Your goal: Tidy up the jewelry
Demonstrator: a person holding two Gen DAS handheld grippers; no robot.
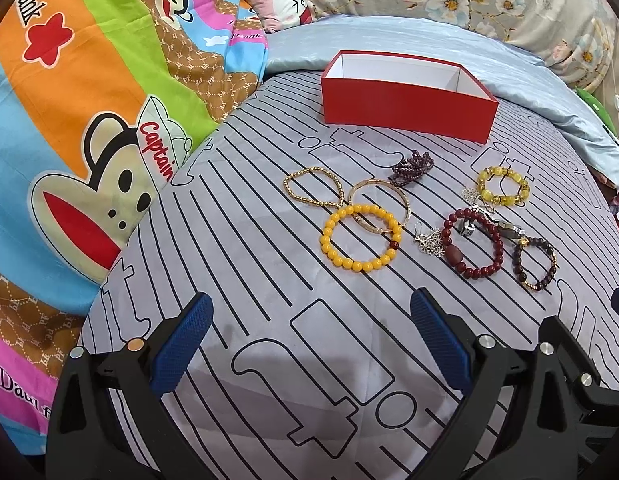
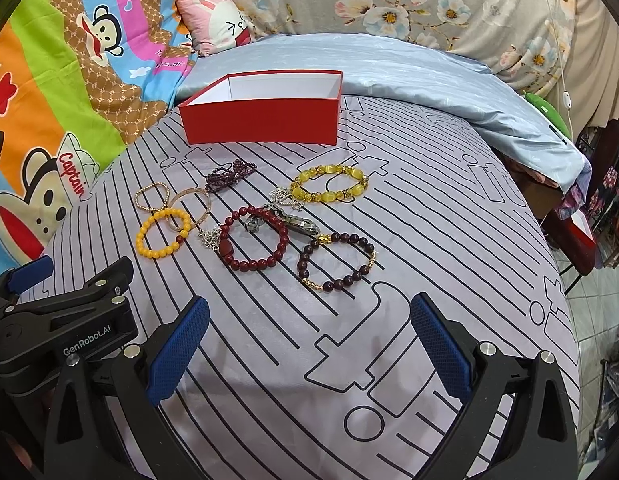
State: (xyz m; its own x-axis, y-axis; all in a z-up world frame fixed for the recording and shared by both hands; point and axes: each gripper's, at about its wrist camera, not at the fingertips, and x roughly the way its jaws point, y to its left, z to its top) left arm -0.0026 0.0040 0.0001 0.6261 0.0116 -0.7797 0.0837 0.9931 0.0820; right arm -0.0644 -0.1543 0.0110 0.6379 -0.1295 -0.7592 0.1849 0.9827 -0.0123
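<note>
Several bracelets lie on the grey striped bedspread (image 1: 269, 360). A yellow bead bracelet (image 1: 328, 244) (image 2: 141, 245), a thin gold bead bracelet (image 1: 293, 192), a gold bangle (image 1: 405, 200), a purple bead strand (image 1: 411, 168) (image 2: 229, 176), a dark red bead bracelet (image 1: 475, 271) (image 2: 265, 262), a brown bead bracelet (image 1: 521, 272) (image 2: 349, 278) and a pale yellow stone bracelet (image 1: 485, 190) (image 2: 321, 196) lie before an open, empty red box (image 1: 405, 110) (image 2: 261, 124). My left gripper (image 1: 309, 352) and right gripper (image 2: 309, 352) are open, empty, short of the jewelry.
A colourful cartoon quilt (image 1: 69, 120) is heaped on the left. A light blue cover (image 2: 429, 72) and a floral fabric (image 2: 389, 0) lie behind the box. The bed's right edge drops to a tiled floor (image 2: 597, 300). Small silver pieces (image 2: 211, 238) lie among the bracelets.
</note>
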